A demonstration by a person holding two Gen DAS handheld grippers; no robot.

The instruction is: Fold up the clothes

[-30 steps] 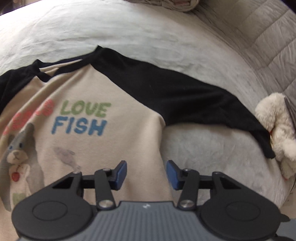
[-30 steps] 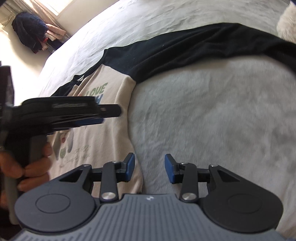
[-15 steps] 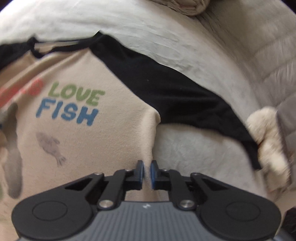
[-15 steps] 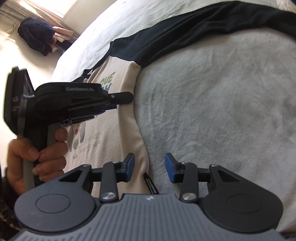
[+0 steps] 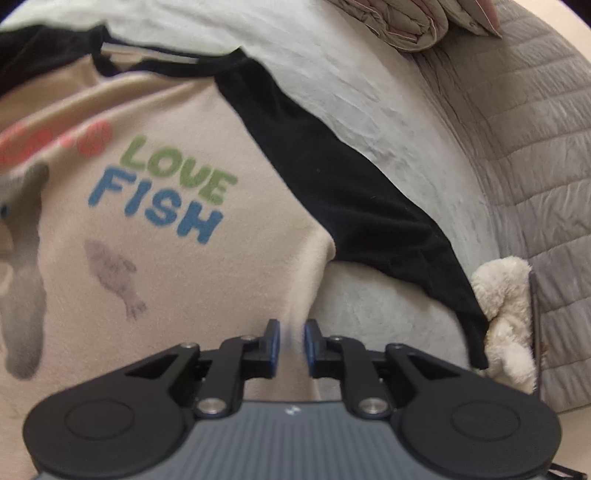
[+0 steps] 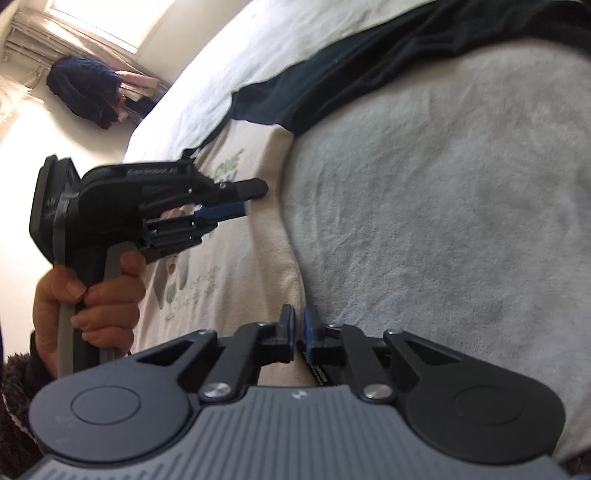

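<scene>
A beige shirt [image 5: 184, 277] with black sleeves and "LOVE FISH" print lies flat on the bed [image 6: 443, 184]. Its right black sleeve [image 5: 351, 192] stretches out toward the quilt. My left gripper [image 5: 291, 343] sits at the shirt's side edge below the armpit. Its jaws are opening, a narrow gap apart, with beige fabric between them and not pressed. In the right wrist view the left gripper [image 6: 251, 201] hovers over the print, held by a hand [image 6: 99, 295]. My right gripper [image 6: 297, 332] is shut on the shirt [image 6: 229, 277] at its side edge, lower down, by a black label.
A cream plush toy [image 5: 506, 314] lies by the sleeve's cuff against a grey quilted cover [image 5: 535, 147]. Folded bedding [image 5: 406, 22] sits at the far end of the bed. Dark clothes [image 6: 88, 88] hang near the window beyond the bed.
The left jaws closed at the shirt's side edge, then parted a little. The right jaws went from wide apart to shut on the shirt's edge. The left gripper rolled slightly.
</scene>
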